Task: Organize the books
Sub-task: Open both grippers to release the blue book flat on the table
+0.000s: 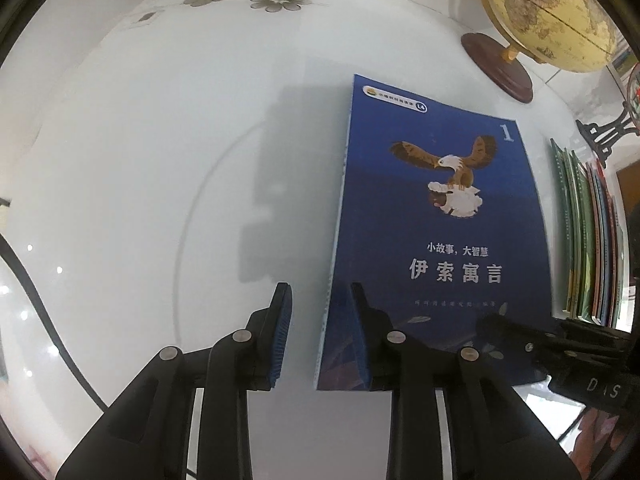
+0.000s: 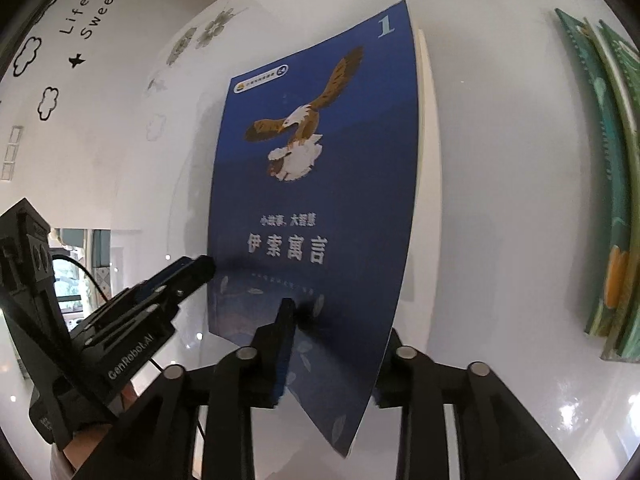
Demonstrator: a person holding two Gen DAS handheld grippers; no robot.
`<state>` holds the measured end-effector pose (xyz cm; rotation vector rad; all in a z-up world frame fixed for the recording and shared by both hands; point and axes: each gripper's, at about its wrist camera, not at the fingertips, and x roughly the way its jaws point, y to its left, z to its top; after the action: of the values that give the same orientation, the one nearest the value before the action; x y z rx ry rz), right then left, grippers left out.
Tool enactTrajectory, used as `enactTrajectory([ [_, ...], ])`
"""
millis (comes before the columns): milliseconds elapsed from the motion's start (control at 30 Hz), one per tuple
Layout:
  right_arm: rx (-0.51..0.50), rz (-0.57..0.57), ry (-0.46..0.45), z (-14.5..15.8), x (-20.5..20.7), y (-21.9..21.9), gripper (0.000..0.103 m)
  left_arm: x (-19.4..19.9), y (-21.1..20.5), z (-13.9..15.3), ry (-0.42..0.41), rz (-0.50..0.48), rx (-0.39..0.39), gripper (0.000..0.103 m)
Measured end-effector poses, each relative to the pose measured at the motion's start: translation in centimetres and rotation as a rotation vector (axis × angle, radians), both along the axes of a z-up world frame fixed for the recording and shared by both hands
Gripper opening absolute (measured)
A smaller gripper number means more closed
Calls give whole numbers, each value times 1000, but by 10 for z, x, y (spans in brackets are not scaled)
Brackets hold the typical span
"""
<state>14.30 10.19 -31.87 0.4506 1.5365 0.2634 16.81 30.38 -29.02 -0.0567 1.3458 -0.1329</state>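
Observation:
A blue book (image 1: 440, 240) with an eagle on its cover lies on the white glass table (image 1: 160, 160). My left gripper (image 1: 320, 312) is open, its fingers astride the book's spine edge near the bottom left corner. In the right wrist view the book's cover (image 2: 312, 184) is lifted and curls up off the pages. My right gripper (image 2: 332, 340) grips the cover's lower right part, one finger (image 2: 284, 344) on top and the other hidden under the cover. The left gripper also shows in that view (image 2: 188, 276) at the book's left edge.
A row of thin green and coloured books (image 1: 588, 232) stands at the right, against a black bookend (image 1: 604, 136); it also shows in the right wrist view (image 2: 612, 184). A globe (image 1: 548, 12) on a wooden base (image 1: 500, 64) stands at the back right.

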Motion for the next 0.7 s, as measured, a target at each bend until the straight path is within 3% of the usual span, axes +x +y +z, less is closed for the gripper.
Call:
enactTrajectory([
  [200, -95, 0, -8, 5, -3, -15, 45, -8, 10, 6, 0, 36, -1, 26],
  [400, -49, -71, 2, 7, -12, -44, 45, -17, 6, 14, -6, 35, -6, 26],
  [700, 9, -101, -58, 20, -42, -73, 46, -34, -44, 20, 13, -35, 2, 26],
])
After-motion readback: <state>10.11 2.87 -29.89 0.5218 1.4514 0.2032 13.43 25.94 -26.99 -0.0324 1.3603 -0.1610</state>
